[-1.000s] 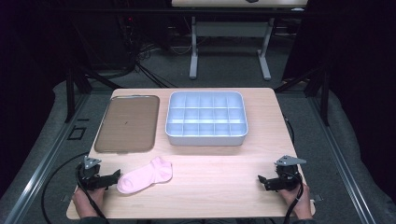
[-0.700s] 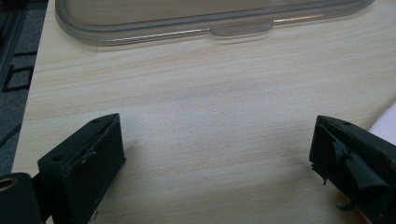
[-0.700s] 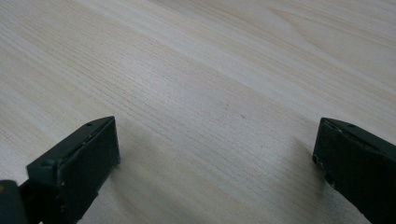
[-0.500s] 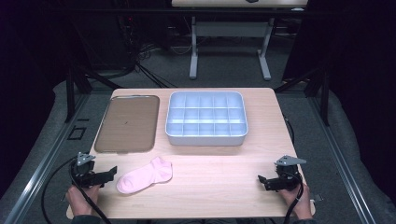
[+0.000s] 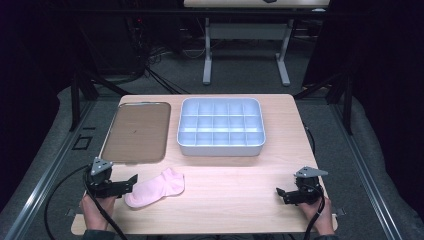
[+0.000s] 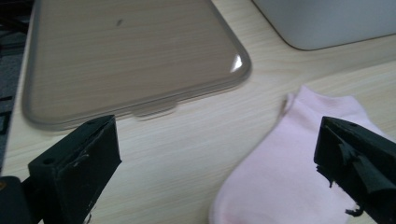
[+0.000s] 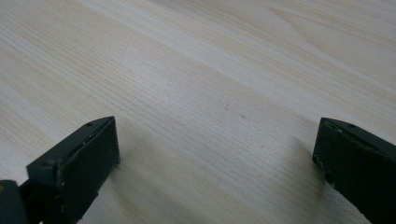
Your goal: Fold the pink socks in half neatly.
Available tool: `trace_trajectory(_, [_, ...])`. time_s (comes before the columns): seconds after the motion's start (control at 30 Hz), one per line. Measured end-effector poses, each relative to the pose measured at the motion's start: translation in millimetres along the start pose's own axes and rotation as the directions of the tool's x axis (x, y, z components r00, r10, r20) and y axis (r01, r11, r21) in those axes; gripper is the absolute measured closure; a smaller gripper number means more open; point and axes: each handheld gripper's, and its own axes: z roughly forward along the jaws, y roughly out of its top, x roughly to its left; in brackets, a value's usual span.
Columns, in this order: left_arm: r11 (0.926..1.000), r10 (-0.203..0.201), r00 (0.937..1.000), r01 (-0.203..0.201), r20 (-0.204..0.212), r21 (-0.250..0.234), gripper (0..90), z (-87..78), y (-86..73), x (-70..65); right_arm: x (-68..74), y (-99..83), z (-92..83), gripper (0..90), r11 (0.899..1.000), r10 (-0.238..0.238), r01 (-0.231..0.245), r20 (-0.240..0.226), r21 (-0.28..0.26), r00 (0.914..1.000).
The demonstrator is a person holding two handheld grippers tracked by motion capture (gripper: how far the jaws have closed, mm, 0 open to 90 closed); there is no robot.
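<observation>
Since a second ago my left gripper (image 5: 131, 181) pulled back toward the table's left edge and has come in again beside the sock; right gripper (image 5: 281, 193) hasn't budged. Largest first: table (image 5: 235, 175), pale wood laminate with fine straight grain, rectangular. On its far half sits the white plastic organiser bin (image 5: 220, 127), rounded corners, gridded into small compartments, all of which I read as empty. Left of it lies a flat translucent brownish tray (image 5: 135, 131), rounded rectangle with a low rim, nothing in it but a small dark speck. Pink sock (image 5: 155, 189), soft knit ankle type, lies flat on the near left part of the table, just beside the tray's near corner. Left jaws are wide apart, one tip over the sock (image 6: 299, 163) without gripping it. Right jaws are wide apart over bare wood at near right.
</observation>
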Motion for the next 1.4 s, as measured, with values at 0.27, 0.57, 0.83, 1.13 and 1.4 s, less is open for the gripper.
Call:
trace_trajectory(0.27, [0.9978,0.035,0.9955,-0.040,0.088,0.053,1.7,14.0,-4.8,-31.9,-0.1,0.0,-0.4,0.0,1.000,-0.003,0.003,0.000,0.004,1.0000])
trace_trajectory(0.57, [0.9880,0.073,0.9849,-0.093,0.157,0.123,5.7,32.6,-14.1,-68.3,0.2,-0.4,-0.1,0.0,1.000,0.001,-0.001,0.000,-0.003,1.0000])
trace_trajectory(0.83, [0.9799,0.082,0.9874,-0.104,0.136,0.170,14.9,48.8,-16.5,-78.1,0.2,-0.3,-0.2,0.0,1.000,0.002,-0.002,0.001,-0.001,1.0000])
trace_trajectory(1.13, [0.9812,0.062,0.9935,-0.078,0.096,0.177,26.8,50.2,-19.7,-71.7,0.2,-0.3,-0.2,0.0,1.000,0.002,-0.002,0.001,-0.002,1.0000])
trace_trajectory(1.4, [0.9743,0.103,0.9928,-0.113,0.060,0.195,38.0,53.2,-22.7,-76.4,0.2,-0.3,-0.1,0.0,1.000,0.002,-0.002,0.001,-0.002,1.0000])
